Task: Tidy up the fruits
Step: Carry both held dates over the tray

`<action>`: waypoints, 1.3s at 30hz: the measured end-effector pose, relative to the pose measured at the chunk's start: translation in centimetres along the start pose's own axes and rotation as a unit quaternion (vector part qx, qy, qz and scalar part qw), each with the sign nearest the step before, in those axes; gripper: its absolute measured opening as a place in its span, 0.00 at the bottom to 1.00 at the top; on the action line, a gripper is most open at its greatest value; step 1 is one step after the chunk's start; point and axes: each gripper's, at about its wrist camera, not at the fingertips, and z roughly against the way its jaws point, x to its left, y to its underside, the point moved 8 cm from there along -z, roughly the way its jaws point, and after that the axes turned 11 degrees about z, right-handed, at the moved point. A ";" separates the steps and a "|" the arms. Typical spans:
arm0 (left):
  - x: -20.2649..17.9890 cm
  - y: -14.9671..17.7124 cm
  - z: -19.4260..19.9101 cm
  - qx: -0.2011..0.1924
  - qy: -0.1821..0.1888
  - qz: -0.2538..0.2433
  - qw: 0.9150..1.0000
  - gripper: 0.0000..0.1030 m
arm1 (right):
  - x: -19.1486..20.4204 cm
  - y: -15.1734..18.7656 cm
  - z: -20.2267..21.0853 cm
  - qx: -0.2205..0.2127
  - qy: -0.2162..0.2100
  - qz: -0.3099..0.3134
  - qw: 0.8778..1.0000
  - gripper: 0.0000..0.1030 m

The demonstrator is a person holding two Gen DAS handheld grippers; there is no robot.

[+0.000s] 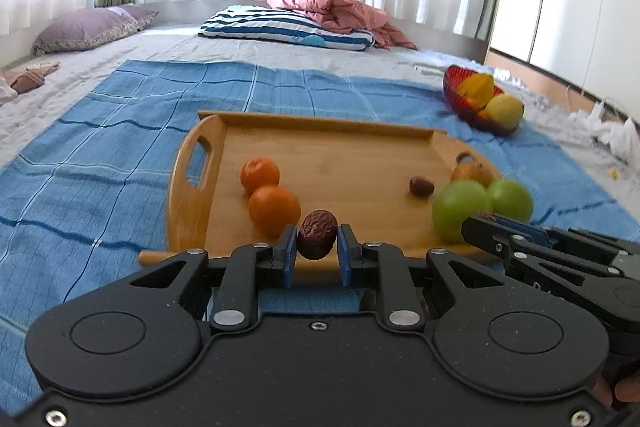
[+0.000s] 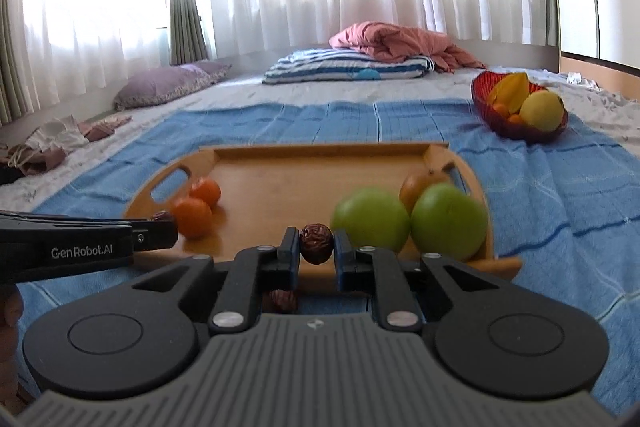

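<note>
2 oranges (image 1: 266,193) on wood tray (image 1: 320,151)

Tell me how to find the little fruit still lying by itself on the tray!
Find the wooden tray on the blue cloth. Left of the two green apples lies a date. It is small, dark and wrinkly, touching nothing.

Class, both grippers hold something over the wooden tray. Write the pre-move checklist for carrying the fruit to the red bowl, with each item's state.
1. Left gripper shut on a date: ok.
2. Right gripper shut on its date: ok.
3. Each date centred between the fingers: ok.
4. Red bowl has room: cannot tell; a yellow fruit and others already fill it.
5. Tray cleared: not ok; oranges, green apples and another date remain.
</note>
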 end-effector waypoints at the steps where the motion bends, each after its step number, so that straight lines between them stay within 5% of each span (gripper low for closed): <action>1: 0.1 -0.6 -0.1 -0.001 0.002 0.003 1.000 0.20 | -0.2 -0.3 0.0 -0.001 -0.001 -0.003 1.000 0.20; 8: 0.6 -4.2 -1.3 0.003 0.015 0.015 1.000 0.20 | -1.8 -3.0 -1.0 -0.001 -0.016 -0.016 1.000 0.20; 23: 1.4 -10.3 -8.6 0.068 0.000 0.027 0.997 0.20 | -6.6 -7.2 -8.7 0.116 -0.053 -0.091 0.988 0.21; 39: 3.1 -8.9 -16.0 0.129 -0.063 0.026 0.989 0.20 | -7.3 -5.0 -15.6 0.227 -0.013 -0.056 0.972 0.22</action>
